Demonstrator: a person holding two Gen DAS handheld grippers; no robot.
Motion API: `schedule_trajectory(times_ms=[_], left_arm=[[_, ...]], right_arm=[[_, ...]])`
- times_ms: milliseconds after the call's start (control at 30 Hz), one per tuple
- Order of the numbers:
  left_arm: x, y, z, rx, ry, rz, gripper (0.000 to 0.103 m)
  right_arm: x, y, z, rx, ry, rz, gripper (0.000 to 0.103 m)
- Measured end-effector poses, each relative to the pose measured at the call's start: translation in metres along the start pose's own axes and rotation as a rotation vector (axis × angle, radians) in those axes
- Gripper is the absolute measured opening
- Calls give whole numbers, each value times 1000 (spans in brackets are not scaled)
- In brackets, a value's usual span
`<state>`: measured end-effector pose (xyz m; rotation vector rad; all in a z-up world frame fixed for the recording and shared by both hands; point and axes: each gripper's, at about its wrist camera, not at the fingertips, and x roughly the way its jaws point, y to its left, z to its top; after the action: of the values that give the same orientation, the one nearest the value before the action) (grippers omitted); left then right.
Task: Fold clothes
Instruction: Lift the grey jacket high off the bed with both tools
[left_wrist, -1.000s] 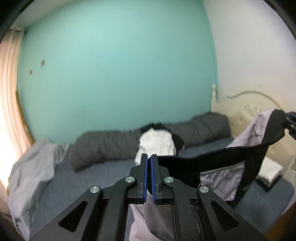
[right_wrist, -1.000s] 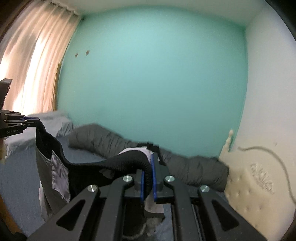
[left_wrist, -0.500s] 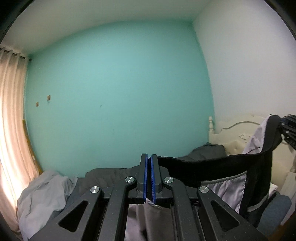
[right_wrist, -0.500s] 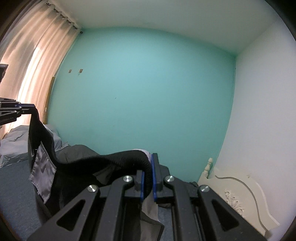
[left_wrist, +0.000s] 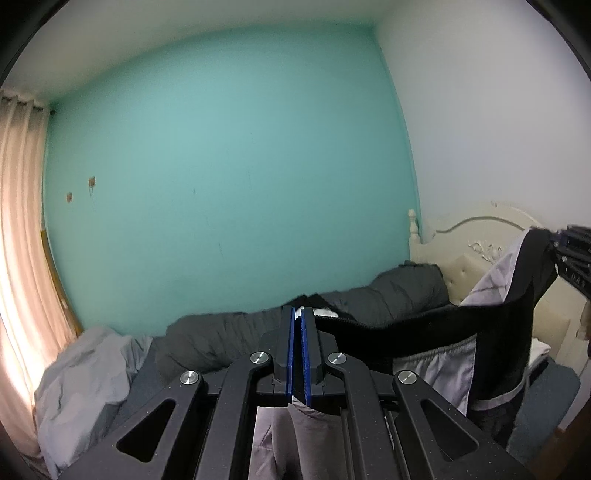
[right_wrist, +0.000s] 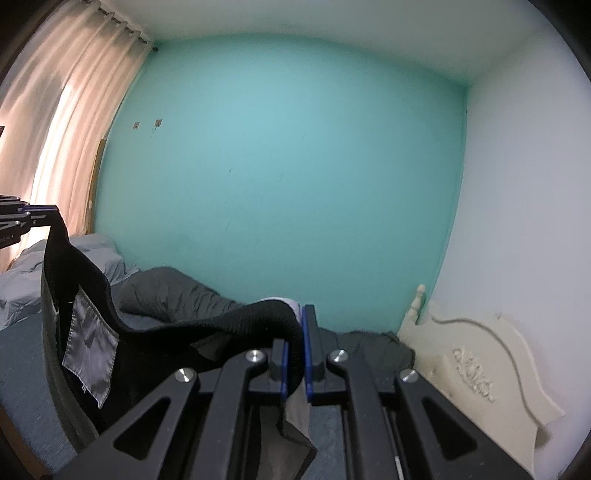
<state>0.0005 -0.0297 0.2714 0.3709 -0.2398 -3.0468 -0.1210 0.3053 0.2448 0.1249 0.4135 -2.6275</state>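
I hold a pair of black-and-grey shorts (left_wrist: 443, 343) by the black elastic waistband, stretched in the air between both grippers above the bed. My left gripper (left_wrist: 297, 332) is shut on one end of the waistband, grey fabric hanging below its pads. My right gripper (right_wrist: 295, 339) is shut on the other end of the waistband (right_wrist: 229, 325). The right gripper also shows at the right edge of the left wrist view (left_wrist: 572, 251), and the left gripper at the left edge of the right wrist view (right_wrist: 22, 218). A grey pocket lining (right_wrist: 88, 343) hangs inside out.
A dark grey duvet (left_wrist: 229, 339) lies rolled along the teal wall. A light grey sheet (left_wrist: 81, 373) is bunched at the left by the curtain (left_wrist: 18, 258). A cream headboard (right_wrist: 472, 362) stands at the right. The blue bed surface (right_wrist: 22, 376) lies below.
Both grippers rose and tilted up with the shorts a second ago, then dipped slightly, bringing more of the bed back into view. The waistband stays stretched between them.
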Motion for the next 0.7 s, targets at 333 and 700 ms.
schedule_trajectory(times_ms=[333,700], left_arm=[[35,-4,-49,-20,107,0,3],[106,-14,-74,-14,209,-5,3]], right_arm=[[25,5,-51,16,84,39,6],[81,-1,-77,50,164,78,6]])
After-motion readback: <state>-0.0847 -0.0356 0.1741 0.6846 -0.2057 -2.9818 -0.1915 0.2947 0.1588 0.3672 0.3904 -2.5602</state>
